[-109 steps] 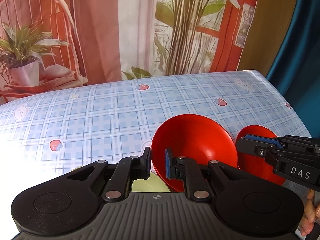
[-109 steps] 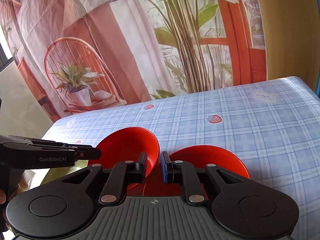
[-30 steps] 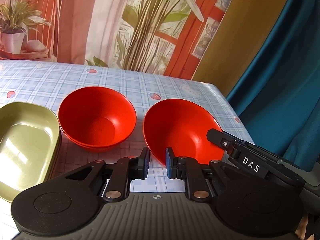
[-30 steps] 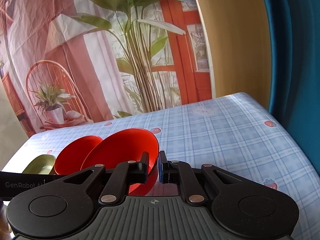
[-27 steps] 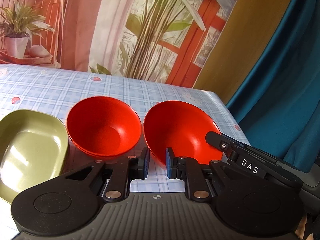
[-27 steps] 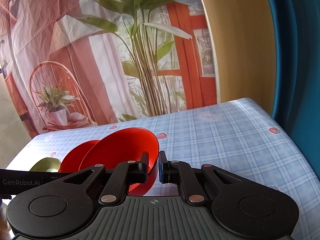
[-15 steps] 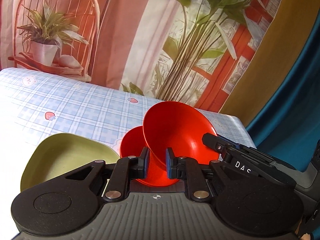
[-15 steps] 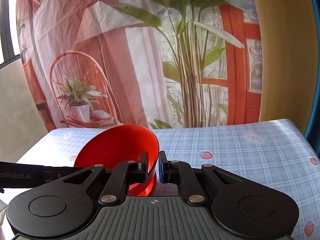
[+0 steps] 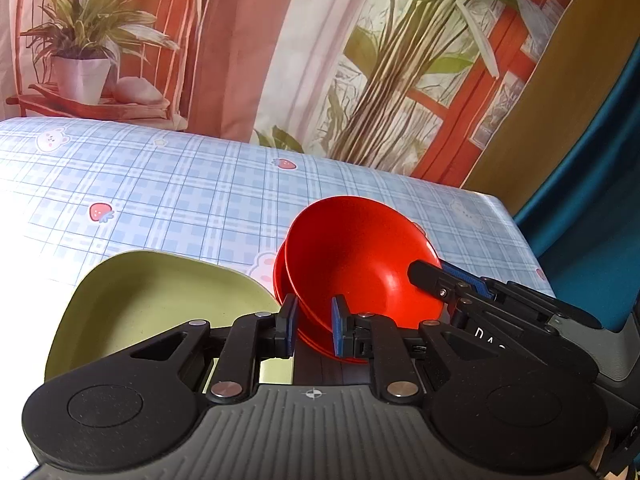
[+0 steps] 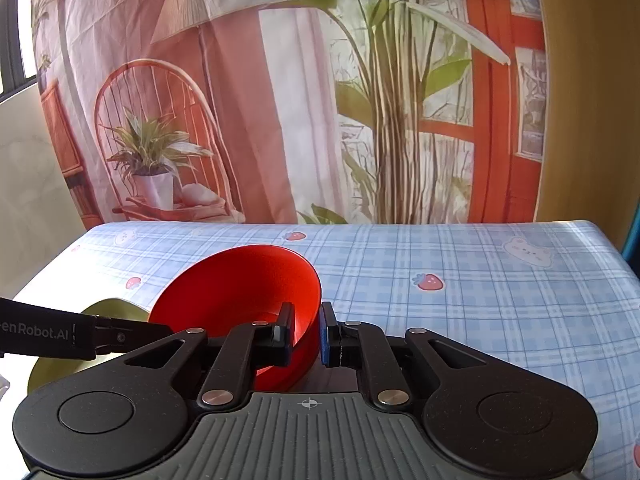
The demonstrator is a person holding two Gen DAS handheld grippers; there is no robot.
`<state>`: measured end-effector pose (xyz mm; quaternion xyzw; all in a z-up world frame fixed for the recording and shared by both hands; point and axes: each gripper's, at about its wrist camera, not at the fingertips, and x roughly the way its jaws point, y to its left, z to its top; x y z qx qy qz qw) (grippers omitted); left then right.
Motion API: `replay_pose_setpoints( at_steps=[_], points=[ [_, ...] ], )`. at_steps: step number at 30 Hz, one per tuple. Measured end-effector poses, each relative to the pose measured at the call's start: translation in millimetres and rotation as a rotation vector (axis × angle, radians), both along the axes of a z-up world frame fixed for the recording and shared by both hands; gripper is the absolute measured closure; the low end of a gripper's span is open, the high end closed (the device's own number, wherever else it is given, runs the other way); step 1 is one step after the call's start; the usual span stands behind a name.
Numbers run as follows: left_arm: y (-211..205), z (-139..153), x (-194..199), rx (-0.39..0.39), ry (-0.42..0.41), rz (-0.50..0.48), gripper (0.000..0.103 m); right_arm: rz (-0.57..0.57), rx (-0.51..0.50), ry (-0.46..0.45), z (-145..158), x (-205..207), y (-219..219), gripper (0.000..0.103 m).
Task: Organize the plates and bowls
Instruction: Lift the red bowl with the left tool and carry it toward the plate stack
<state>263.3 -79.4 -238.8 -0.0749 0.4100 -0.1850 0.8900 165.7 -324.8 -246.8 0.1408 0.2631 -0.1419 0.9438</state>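
My right gripper [image 10: 305, 330] is shut on the rim of a red bowl [image 10: 240, 292] and holds it tilted. In the left wrist view the same bowl [image 9: 360, 256] leans over a second red bowl [image 9: 280, 276], of which only the left edge shows. The right gripper [image 9: 448, 280] grips the bowl's right rim there. My left gripper [image 9: 314, 322] stands slightly apart, holding nothing, just in front of the bowls. A pale green plate [image 9: 160, 304] lies left of the bowls; its edge also shows in the right wrist view [image 10: 108, 308].
The table wears a blue plaid cloth [image 9: 180, 188] with strawberry and bear prints. A printed backdrop [image 10: 280, 100] hangs behind its far edge. A blue curtain [image 9: 592, 184] stands at the right, beyond the table's right edge.
The right gripper has carried the held red bowl left and down over the other red bowl, now nearly hiding it. The left gripper has stayed slightly apart and empty.
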Motion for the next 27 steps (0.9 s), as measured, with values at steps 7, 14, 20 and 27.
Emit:
replay_pose_setpoints(
  at_steps=[7,14,20,27],
  points=[
    [-1.7,-2.6,1.6,0.029,-0.004,-0.017,0.085,-0.01,-0.011,0.007,-5.3,-0.2,3.3,0.09],
    [-3.0,-1.8,5.6,0.038,-0.001,-0.038,0.08,-0.019,0.003,0.009,-8.6,-2.4,4.4,0.088],
    [-2.4,-0.3,6.9,0.041,-0.005,-0.03,0.079,-0.027,0.027,0.017,-12.5,-4.9,3.8,0.088],
    [0.1,6.4,17.1,0.039,-0.017,-0.018,0.079,-0.036,0.062,0.015,-15.2,-7.4,4.2,0.086]
  ],
)
